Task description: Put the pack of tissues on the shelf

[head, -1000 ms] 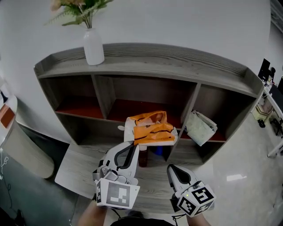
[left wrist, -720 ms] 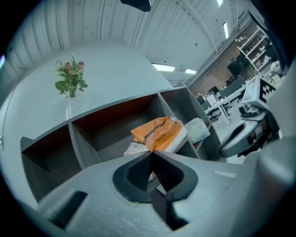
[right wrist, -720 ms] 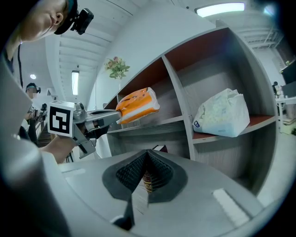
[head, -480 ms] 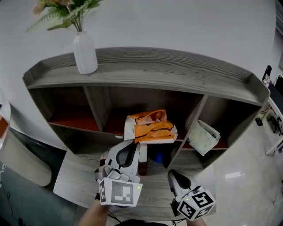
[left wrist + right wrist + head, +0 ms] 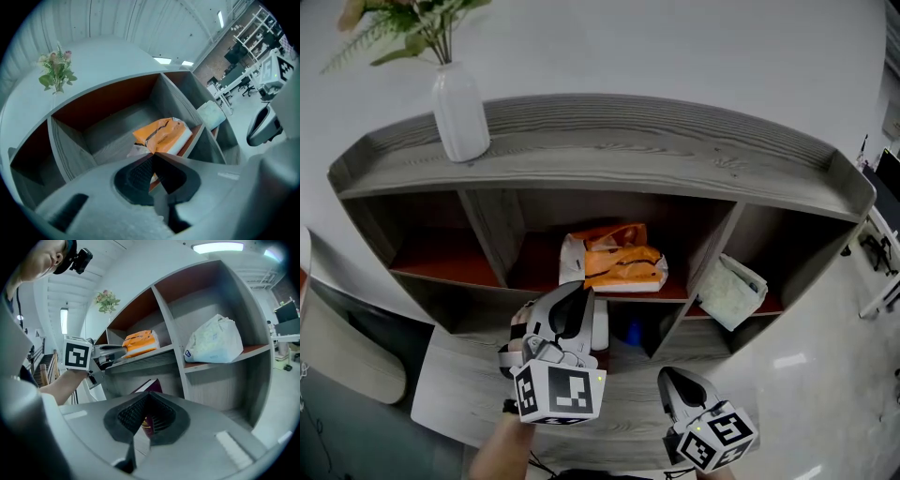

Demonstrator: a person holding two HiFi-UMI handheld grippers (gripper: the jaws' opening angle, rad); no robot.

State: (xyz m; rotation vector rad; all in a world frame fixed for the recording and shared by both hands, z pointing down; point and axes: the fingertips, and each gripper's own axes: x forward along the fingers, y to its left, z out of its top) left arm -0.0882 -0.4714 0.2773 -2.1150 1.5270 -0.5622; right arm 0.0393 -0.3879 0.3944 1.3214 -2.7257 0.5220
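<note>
orange plastic pack of tissues sits in grey wooden shelf middle bay, long axis crosswise, just ahead of left gripper, jaws closed, empty. right gripper farther back, jaws closed too.

Orange tissue pack on shelf, beyond closed left claw

No readable text: the dark print on the orange tissue pack, centre frame, is too blurred
</note>
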